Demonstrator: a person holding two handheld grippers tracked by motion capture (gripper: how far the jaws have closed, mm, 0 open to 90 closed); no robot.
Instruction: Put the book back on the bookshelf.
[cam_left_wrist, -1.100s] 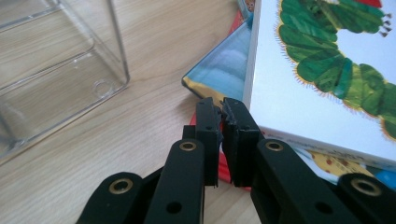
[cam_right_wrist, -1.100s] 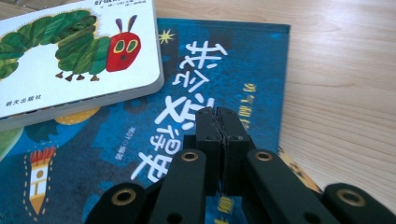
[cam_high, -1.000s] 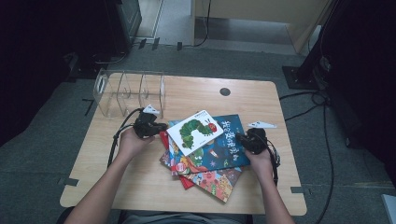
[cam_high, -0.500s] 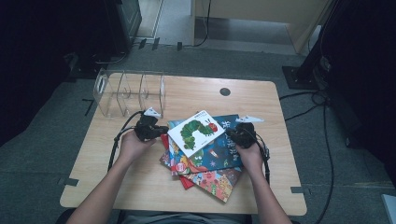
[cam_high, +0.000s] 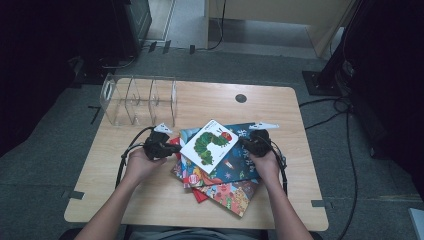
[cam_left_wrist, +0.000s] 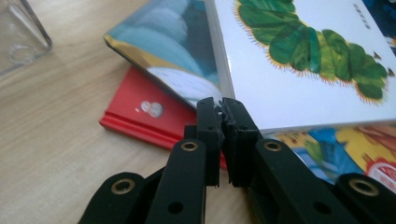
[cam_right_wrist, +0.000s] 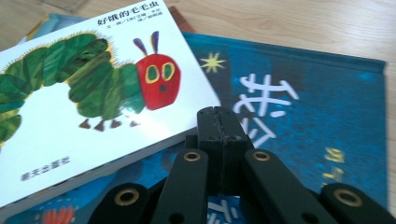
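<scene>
Flanking the caterpillar book atop the pile, left tongs and right tongs sit pressed together, empty; next they likely must part to grip its edges.

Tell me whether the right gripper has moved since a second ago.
Yes. The right gripper has slid left along the dark blue book, away from the table's right edge, up to the caterpillar book.

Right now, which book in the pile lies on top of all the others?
The white caterpillar book: its whole cover shows, turned askew on the dark blue book, with the red book and the colourful book lower down.
</scene>
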